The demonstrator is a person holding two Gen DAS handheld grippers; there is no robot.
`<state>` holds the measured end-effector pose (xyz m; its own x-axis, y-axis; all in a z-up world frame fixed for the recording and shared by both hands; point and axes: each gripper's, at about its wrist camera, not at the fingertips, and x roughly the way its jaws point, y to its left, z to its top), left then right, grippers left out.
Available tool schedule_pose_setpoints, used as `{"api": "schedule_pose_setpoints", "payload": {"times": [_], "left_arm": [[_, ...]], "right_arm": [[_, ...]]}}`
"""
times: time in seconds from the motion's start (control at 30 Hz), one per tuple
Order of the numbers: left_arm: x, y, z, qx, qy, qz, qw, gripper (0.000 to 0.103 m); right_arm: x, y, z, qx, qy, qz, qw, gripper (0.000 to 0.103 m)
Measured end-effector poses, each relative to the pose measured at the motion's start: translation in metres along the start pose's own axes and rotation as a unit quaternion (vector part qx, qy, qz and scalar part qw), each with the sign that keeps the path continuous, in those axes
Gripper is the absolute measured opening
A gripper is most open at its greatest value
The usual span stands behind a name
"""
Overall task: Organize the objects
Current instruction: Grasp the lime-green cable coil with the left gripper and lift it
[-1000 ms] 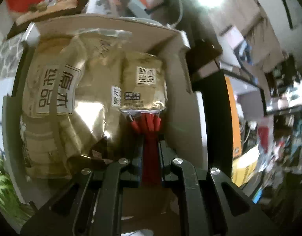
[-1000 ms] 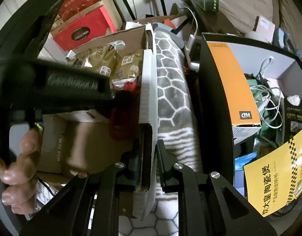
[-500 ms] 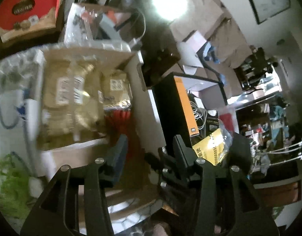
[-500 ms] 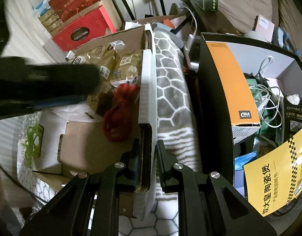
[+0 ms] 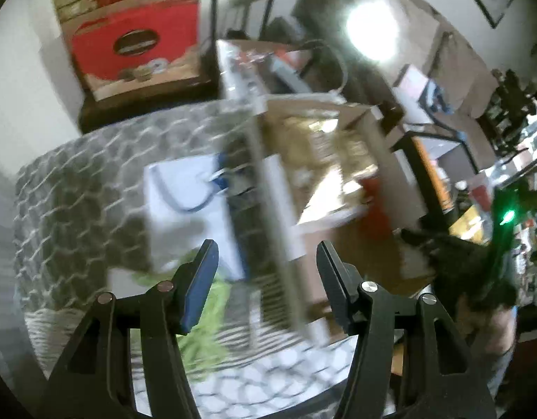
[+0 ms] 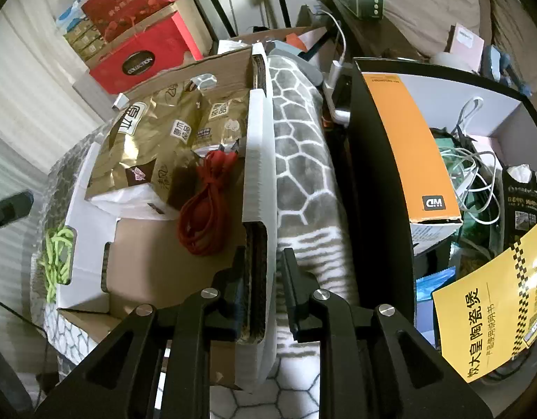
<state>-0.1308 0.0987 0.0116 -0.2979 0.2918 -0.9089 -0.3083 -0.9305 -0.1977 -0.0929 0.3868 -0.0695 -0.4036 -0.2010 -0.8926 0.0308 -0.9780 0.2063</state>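
A coiled red cable (image 6: 202,209) lies loose in the open cardboard box (image 6: 258,160), beside gold foil packets (image 6: 146,146). My right gripper (image 6: 263,251) straddles the box's right wall. Its jaws are opening, and the right finger (image 6: 293,279) stands a sliver off the wall. My left gripper (image 5: 265,248) hangs above the box's left side with nothing between its fingers, and its jaws are opening. The left wrist view is blurred; the cable (image 5: 373,202) shows there as a red smear inside the box.
A green cord (image 6: 57,255) and a white bag with blue handles (image 5: 177,188) lie left of the box on a grey patterned blanket (image 6: 303,174). Right of it stands a black shelf holding an orange box (image 6: 408,139), cables and a yellow packet (image 6: 488,314). Red gift boxes (image 6: 139,59) are stacked behind.
My left gripper let go of the red cable in the box, opened, and drew back up and to the left. My right gripper stayed on the box wall, its jaws slightly wider.
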Motion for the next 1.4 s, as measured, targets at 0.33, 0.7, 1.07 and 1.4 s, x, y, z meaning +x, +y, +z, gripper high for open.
{"api": "schedule_pose_setpoints", "payload": {"times": [0.33,0.7,1.07,1.4], "left_arm": [[0.010,0.078,-0.051,-0.028,0.027,0.033,0.9987,0.055],[0.029,0.058,-0.068,0.030,0.036,0.024,0.9986,0.055],[0.014,0.062,-0.068,0.016,0.006,-0.043,0.9989,0.022],[-0.060,0.032,-0.040,0.029,-0.066,-0.118,0.9904,0.022]], "right_arm": [[0.006,0.000,-0.002,0.000,0.006,-0.002,1.000,0.020],[0.007,0.003,0.000,0.001,0.006,-0.007,1.000,0.020],[0.004,0.003,0.001,0.003,0.000,-0.010,1.000,0.020],[0.001,0.000,0.001,0.005,-0.002,-0.006,1.000,0.020]]}}
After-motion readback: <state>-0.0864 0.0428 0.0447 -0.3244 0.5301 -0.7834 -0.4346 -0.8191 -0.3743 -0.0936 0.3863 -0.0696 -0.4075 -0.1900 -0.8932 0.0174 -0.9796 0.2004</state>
